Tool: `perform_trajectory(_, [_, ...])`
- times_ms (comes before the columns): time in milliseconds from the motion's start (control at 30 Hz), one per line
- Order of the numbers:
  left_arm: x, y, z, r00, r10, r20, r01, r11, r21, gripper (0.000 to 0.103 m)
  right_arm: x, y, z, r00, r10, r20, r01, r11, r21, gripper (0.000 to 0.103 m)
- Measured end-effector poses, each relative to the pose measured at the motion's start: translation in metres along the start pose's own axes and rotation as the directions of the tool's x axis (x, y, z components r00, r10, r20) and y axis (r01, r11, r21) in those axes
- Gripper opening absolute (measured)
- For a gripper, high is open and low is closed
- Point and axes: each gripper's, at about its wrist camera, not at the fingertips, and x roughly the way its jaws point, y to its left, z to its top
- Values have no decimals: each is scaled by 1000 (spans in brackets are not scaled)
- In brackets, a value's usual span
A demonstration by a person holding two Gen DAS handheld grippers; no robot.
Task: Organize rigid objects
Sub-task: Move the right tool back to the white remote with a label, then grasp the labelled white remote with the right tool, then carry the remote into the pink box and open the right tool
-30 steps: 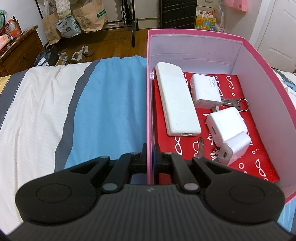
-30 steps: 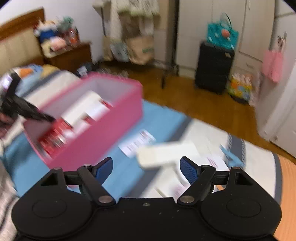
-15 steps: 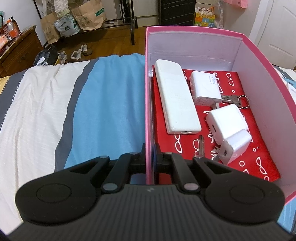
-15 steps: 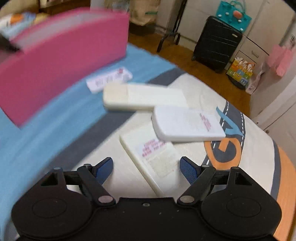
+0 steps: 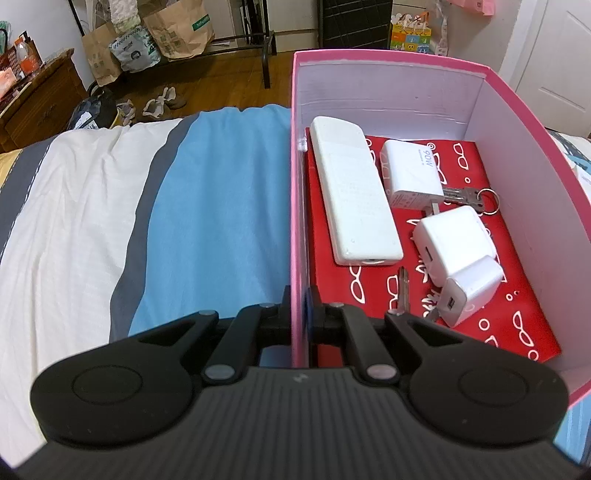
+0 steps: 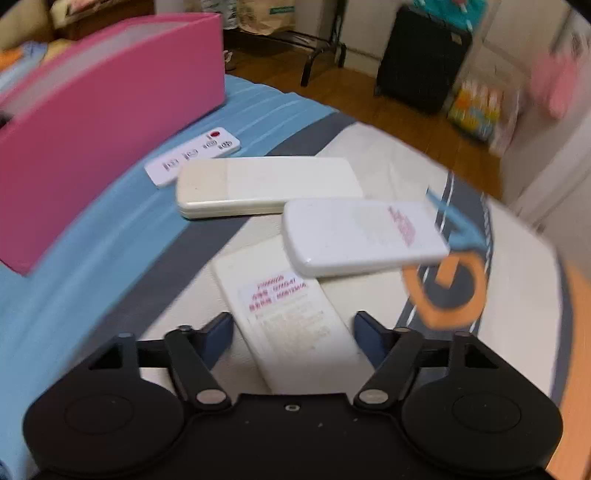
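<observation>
My left gripper [image 5: 298, 306] is shut on the left wall of the pink box [image 5: 297, 206]. Inside the box lie a white remote [image 5: 354, 199], three white chargers [image 5: 412, 171] and keys [image 5: 476, 195] on a red lining. My right gripper [image 6: 293, 332] is open, its fingers either side of a white remote with a pink label [image 6: 291, 317] lying on the bed. Beyond it lie a second white remote [image 6: 362, 236], a cream remote [image 6: 266, 186] and a thin remote with a red button [image 6: 194, 155]. The pink box [image 6: 92, 122] stands at the left.
Everything rests on a bed with a striped blue, grey and white cover [image 5: 207, 206]. Past the bed's edge are a wooden floor, paper bags [image 5: 177, 29], a dresser [image 5: 37, 99] and a black suitcase [image 6: 421, 55].
My right gripper has swung down and forward from near the box until its open fingers straddle the labelled remote. My left gripper still holds the box wall, hardly moved.
</observation>
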Motion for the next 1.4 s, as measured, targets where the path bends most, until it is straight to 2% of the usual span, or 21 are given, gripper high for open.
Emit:
perform_trajectory(100, [0,1,0,1000,-6,-2,6,1000,-9,5,-8,4,-4,999,45,-30,-44,998,42,65])
perform_trajectory(200, [0,0,0,1000,-6,0,6,1000,-1,5,-10,22,-4,996,54,-78,-54,999,-1,64])
perform_trajectory(300, [1,1,-1,1000,-6,-1,6,1000,0,5,-2,44,-2,994,-1,-114,-9,996,-87,65])
perform_trajectory(367, [1,1,0,1000,-9,0,9,1000,-6,5,4,49,-1,991,-25,-130,12,995,-99,65])
perform_trajectory(533, [1,1,0,1000,-7,3,7,1000,-12,5,4,52,7,986,-51,-156,51,999,-1,64])
perform_trajectory(667, [0,1,-1,1000,-22,2,22,1000,-7,5,-2,60,17,990,12,-142,4,994,105,63])
perform_trajectory(800, [-1,5,0,999,-30,24,31,999,-36,2,-15,74,26,996,16,-91,-5,992,126,63])
perform_trajectory(967, [-2,6,0,999,-35,34,37,998,-42,2,-24,89,27,997,17,-77,-8,994,109,63])
perform_trajectory(1133, [-4,4,0,999,-40,22,41,998,-46,2,-14,99,23,991,-3,-133,9,999,42,63])
perform_trajectory(1267, [-3,4,0,999,-38,9,38,998,-47,3,4,106,14,978,-26,-209,22,1000,-21,63])
perform_trajectory(1400, [0,5,0,999,-36,-5,36,998,-48,4,11,109,13,975,-34,-221,22,998,-54,63])
